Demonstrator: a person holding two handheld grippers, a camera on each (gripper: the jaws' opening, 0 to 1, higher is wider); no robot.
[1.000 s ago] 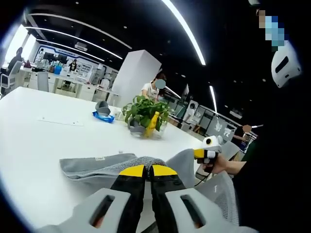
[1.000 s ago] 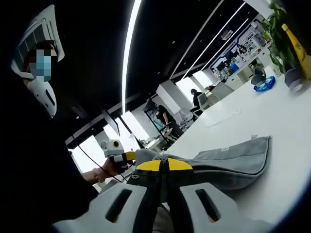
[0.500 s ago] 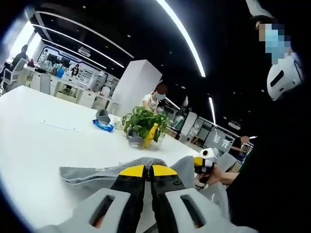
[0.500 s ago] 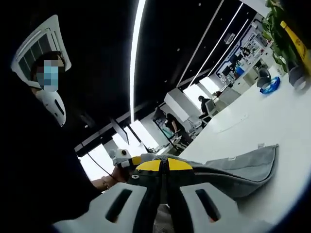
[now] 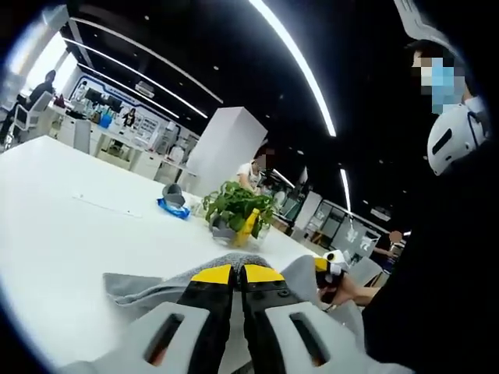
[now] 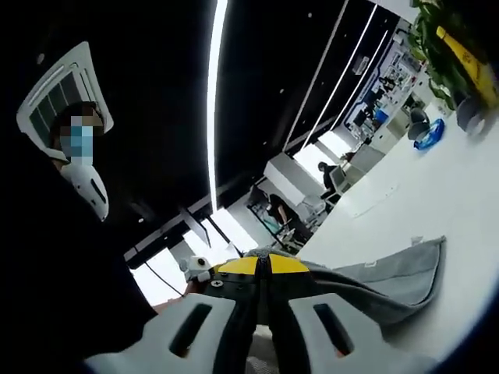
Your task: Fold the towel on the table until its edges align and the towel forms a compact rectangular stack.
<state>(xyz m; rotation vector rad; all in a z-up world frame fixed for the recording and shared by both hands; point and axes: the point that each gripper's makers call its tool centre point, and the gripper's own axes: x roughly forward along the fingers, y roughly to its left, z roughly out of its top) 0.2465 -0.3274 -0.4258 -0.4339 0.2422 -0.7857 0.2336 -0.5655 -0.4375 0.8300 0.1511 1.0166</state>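
Note:
A grey towel [image 5: 148, 284] lies partly on the white table [image 5: 54, 234], its near edge lifted. My left gripper [image 5: 237, 274] is shut on that edge, yellow tips pressed together. In the right gripper view the same grey towel [image 6: 390, 276] stretches away to the right, and my right gripper [image 6: 261, 266] is shut on its near corner. The right gripper [image 5: 331, 265] also shows in the left gripper view, held in a hand. The left gripper [image 6: 199, 266] shows small at the left of the right gripper view.
A potted green plant [image 5: 232, 206] with a yellow bottle [image 5: 248, 226] stands mid-table, a blue item [image 5: 175, 208] beside it. The person holding the grippers fills one side of each view in dark clothes. Desks, chairs and people stand far behind the table.
Both views have tilted upward a little, so the table and towel sit lower in the picture. Both grippers keep their hold on the towel's edge and stand closer together.

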